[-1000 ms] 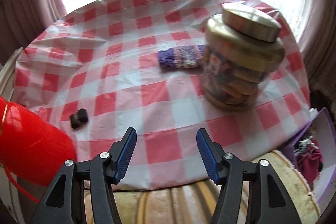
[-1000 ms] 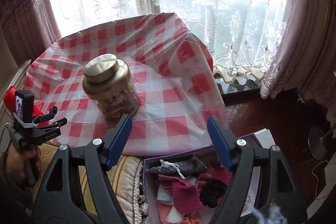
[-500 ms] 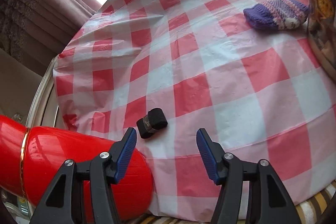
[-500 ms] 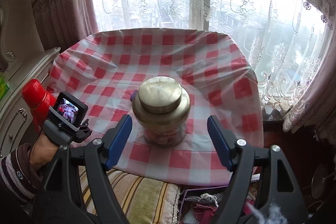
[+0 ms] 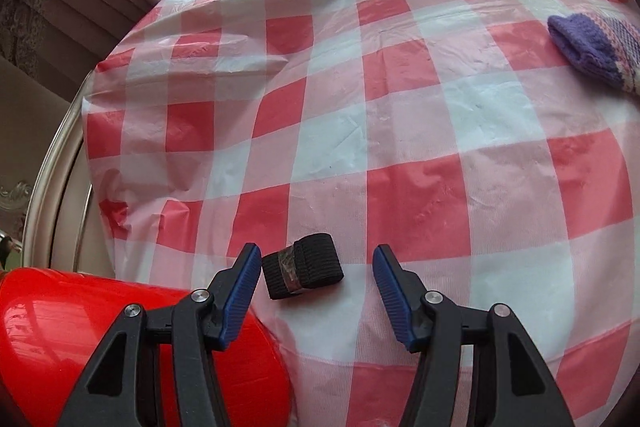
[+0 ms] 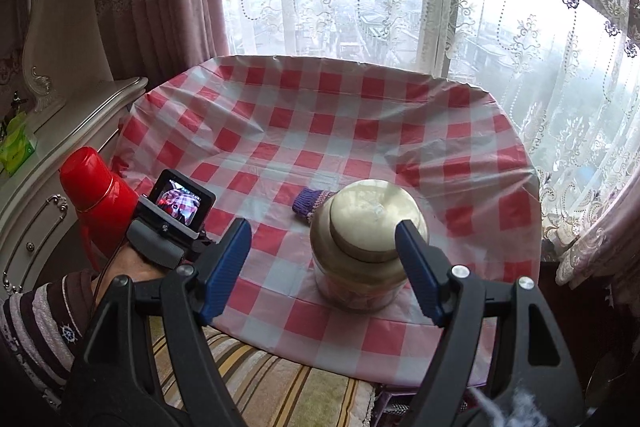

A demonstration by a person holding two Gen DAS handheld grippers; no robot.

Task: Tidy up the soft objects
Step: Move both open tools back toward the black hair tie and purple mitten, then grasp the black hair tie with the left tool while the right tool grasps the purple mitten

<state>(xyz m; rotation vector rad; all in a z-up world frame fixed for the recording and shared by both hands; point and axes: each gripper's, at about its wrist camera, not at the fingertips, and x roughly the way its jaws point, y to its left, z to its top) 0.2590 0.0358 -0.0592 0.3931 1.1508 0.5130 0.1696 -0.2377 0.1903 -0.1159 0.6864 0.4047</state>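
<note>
A small black rolled band (image 5: 303, 265) lies on the red-and-white checked cloth (image 5: 400, 107) near its front left corner. My left gripper (image 5: 316, 259) is lowered over it and its jaws are closing. The roll sits between the blue pads, close to the left pad, and neither pad presses on it. A purple knitted piece (image 5: 596, 45) lies far to the right, beside the jar (image 6: 366, 243) in the right wrist view (image 6: 310, 203). My right gripper (image 6: 324, 231) hovers open before the table's front edge with nothing between its fingers.
A red thermos (image 5: 120, 339) stands right beside the left finger, at the table's left edge (image 6: 98, 203). The gold-lidded jar stands front centre. A white dresser (image 6: 60, 163) is on the left, a striped cushion (image 6: 260, 379) below the front edge, and curtains behind.
My left gripper swung left and down from facing the jar to sit over the black roll. My right gripper rose and turned from the box of fabrics toward the table.
</note>
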